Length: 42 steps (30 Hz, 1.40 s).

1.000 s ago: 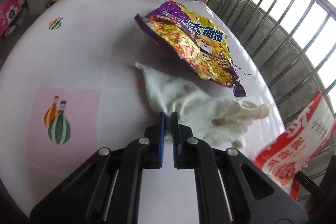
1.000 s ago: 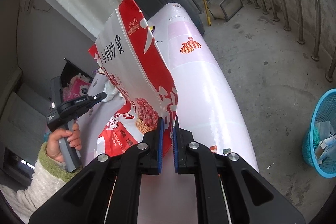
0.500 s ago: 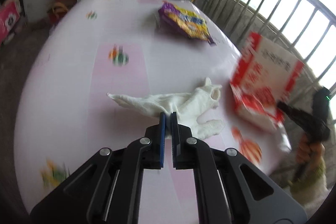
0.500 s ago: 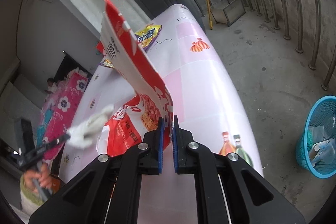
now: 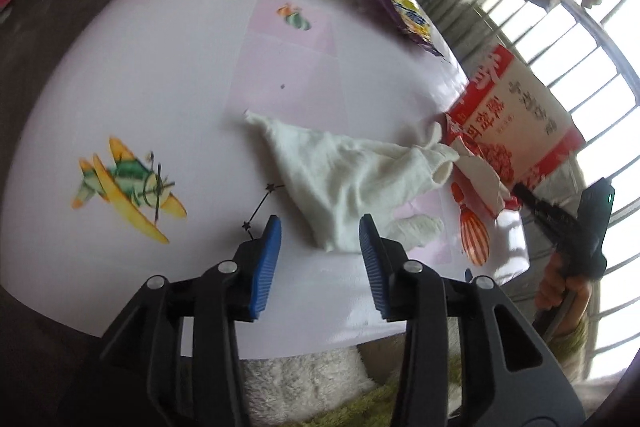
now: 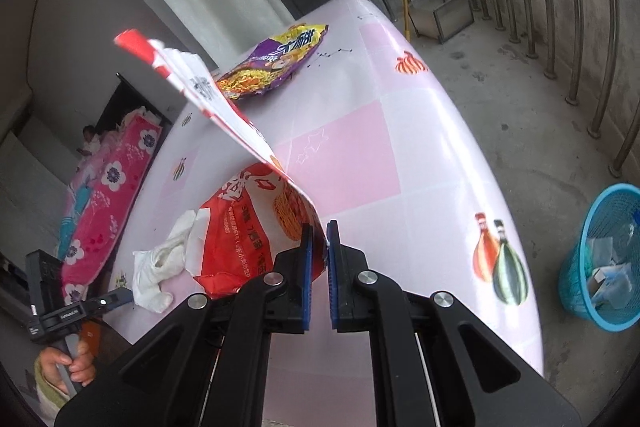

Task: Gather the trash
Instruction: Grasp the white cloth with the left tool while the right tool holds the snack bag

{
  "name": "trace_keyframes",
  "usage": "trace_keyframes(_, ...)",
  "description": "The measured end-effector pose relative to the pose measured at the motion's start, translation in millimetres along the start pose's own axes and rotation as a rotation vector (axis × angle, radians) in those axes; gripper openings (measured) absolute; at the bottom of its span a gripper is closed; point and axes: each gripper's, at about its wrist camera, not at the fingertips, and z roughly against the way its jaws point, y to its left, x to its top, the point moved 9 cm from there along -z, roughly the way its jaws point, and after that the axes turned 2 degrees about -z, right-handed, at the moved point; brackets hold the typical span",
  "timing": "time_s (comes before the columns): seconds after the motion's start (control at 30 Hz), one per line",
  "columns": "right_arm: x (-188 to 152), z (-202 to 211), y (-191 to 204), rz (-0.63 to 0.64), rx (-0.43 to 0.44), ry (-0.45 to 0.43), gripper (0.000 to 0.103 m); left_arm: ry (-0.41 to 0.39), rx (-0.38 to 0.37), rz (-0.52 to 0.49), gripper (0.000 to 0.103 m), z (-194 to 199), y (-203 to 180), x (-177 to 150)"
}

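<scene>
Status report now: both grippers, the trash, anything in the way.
Left gripper just opened, white cloth released on table. Right gripper shut on red snack bag. Purple wrapper uncollected. Blue basket on floor, path clear.

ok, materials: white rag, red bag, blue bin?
White rag: soft woven or knit cloth, matte, limp folds.
Red bag: thin printed plastic film, glossy, creased; lining unclear.
Blue bin: likely moulded plastic, open mesh walls.
</scene>
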Motion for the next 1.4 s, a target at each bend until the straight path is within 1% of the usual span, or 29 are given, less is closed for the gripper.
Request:
trace_keyframes(0.07, 0.0, -0.3, -2.5, -0.025, -0.005, 0.0, 0.009, -0.015, -0.038, 0.039, 0.04, -3.9, -1.8, 5.3)
trace_keyframes(0.17, -0.2, -0.4, -7.5, -0.064, -0.013, 0.001, 0.01, -0.046, -0.047, 0.06, 0.04, -11.5, -4.8, 15.4)
trace_keyframes(0.27, -0.9, -3.2, -9.3, -0.099, -0.019, 0.004, 0.013, -0.09, -0.034, 0.057, 0.04, -18.6, -5.6, 25.9)
trace_keyframes(0.37, -1.7, -7.3, -7.3, -0.107, -0.026, -0.004, 0.022, -0.117, -0.012, 0.043, 0.04, -25.7, -9.4, 36.0)
trace_keyframes(0.43, -1.2, -10.7, -7.3, -0.116, -0.024, -0.009, 0.032, -0.125, -0.008, 0.04, 0.04, -27.5, -9.5, 39.3)
trace_keyframes(0.5, 0.5, -12.5, -6.2, -0.136, -0.003, -0.02, 0.039, -0.129, 0.001, 0.035, 0.04, -30.2, -10.9, 43.7)
trace_keyframes(0.57, 2.2, -13.6, -5.4, -0.142, -0.001, -0.032, 0.04, -0.133, 0.014, 0.028, 0.04, -33.1, -10.5, 49.2)
trace_keyframes(0.67, 2.5, -15.3, -1.5, -0.118, -0.022, -0.045, 0.041, -0.149, 0.047, -0.01, 0.04, -37.4, -15.0, 52.8)
trace_keyframes(0.77, 4.2, -16.5, 0.8, -0.088, -0.047, -0.058, 0.041, -0.164, 0.063, -0.039, 0.039, -36.7, -19.7, 48.6)
trace_keyframes(0.9, 6.0, -20.2, -0.4, -0.063, -0.067, -0.065, 0.04, -0.184, 0.131, -0.12, 0.039, -38.7, -28.9, 44.1)
trace_keyframes(0.97, 6.7, -22.0, -0.5, -0.041, -0.091, -0.069, 0.035, -0.192, 0.165, -0.158, 0.036, -39.2, -30.8, 42.3)
trace_keyframes(1.03, 6.5, -22.8, 0.1, -0.024, -0.115, -0.072, 0.028, -0.196, 0.203, -0.201, 0.034, -40.7, -33.9, 40.9)
trace_keyframes(1.07, 7.1, -23.5, -1.0, -0.022, -0.12, -0.075, 0.026, -0.198, 0.208, -0.212, 0.032, -40.6, -35.4, 40.1)
trace_keyframes(1.1, 7.6, -24.0, -2.1, -0.023, -0.125, -0.077, 0.021, -0.202, 0.214, -0.226, 0.031, -41.5, -37.9, 39.3)
trace_keyframes(1.17, 8.6, -24.9, -2.7, -0.023, -0.123, -0.079, 0.02, -0.206, 0.211, -0.233, 0.028, -42.4, -40.3, 38.7)
trace_keyframes(1.2, 8.9, -24.3, -2.0, -0.022, -0.12, -0.077, 0.018, -0.207, 0.192, -0.22, 0.024, -42.5, -41.4, 38.6)
trace_keyframes(1.27, 9.4, -22.8, -0.5, -0.026, -0.107, -0.072, 0.015, -0.211, 0.171, -0.204, 0.021, -42.5, -41.3, 38.5)
trace_keyframes(1.37, 9.2, -16.9, 1.9, -0.039, -0.082, -0.078, 0.011, -0.212, 0.165, -0.204, 0.016, -43.8, -43.0, 39.0)
trace_keyframes(1.4, 9.1, -12.9, 4.2, -0.036, -0.075, -0.086, 0.009, -0.207, 0.151, -0.198, 0.014, -43.5, -42.8, 38.7)
